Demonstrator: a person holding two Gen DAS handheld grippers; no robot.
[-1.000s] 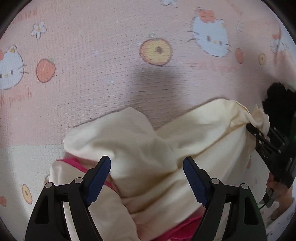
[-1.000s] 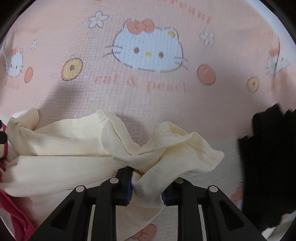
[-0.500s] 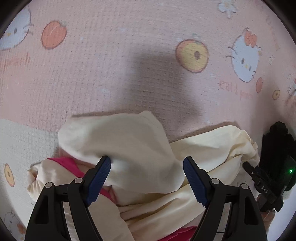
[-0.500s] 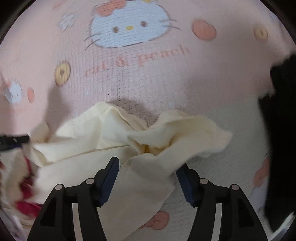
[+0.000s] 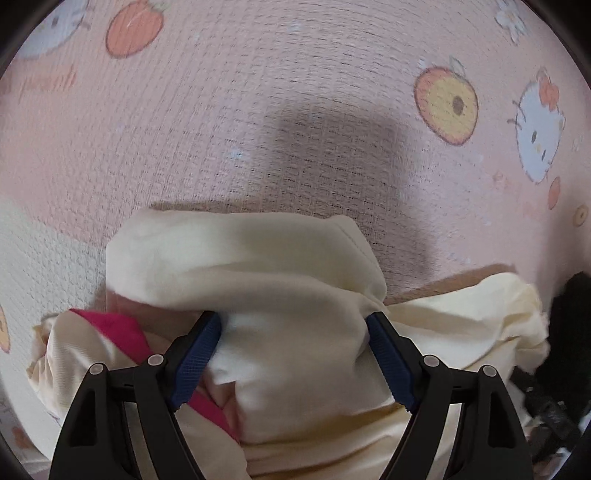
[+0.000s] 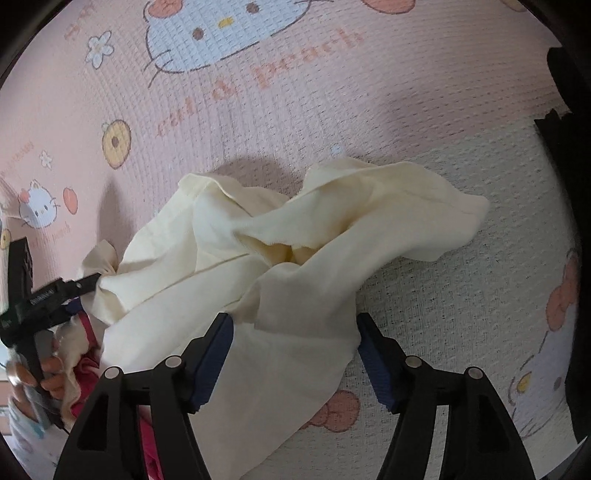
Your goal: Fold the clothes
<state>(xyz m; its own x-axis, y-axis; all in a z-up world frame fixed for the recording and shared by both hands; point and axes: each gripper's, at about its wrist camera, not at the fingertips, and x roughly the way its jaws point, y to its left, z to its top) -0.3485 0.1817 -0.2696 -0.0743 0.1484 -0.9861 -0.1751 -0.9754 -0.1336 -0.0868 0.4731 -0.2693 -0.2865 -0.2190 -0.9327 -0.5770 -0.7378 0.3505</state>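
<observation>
**Right jaws let go of the cream garment**

Released a moment earlier, the cream garment [image 6: 280, 258] no longer sat pinched in my right gripper [image 6: 295, 332]; its jaws had just been opening and now stood wide, with a loose flap of the cloth lying between the blue pads [image 6: 210, 362] but not pressed by them. My left gripper [image 5: 293, 328] had come lower over the pile, so the cloth filled more of its view than before.

Writing on the pink mat [image 6: 332, 110] read "cat & peach" beside a cartoon cat face [image 6: 221, 26]; the same word "peach" showed faintly at the left edge of the left wrist view. I could not read the small white print on the black arm [image 6: 44, 295] of the left gripper seen from the right wrist view.

From the left wrist view the garment [image 5: 258, 280] lay crumpled on the mat, a folded bulge of it sitting between the left jaws, which stood wide with the pads at its sides and no clear squeeze. A pink-red part [image 5: 114, 325] peeked from under the cream cloth at lower left. A black fabric item [image 6: 576, 221] lay at the right edge, apart from the garment.
</observation>
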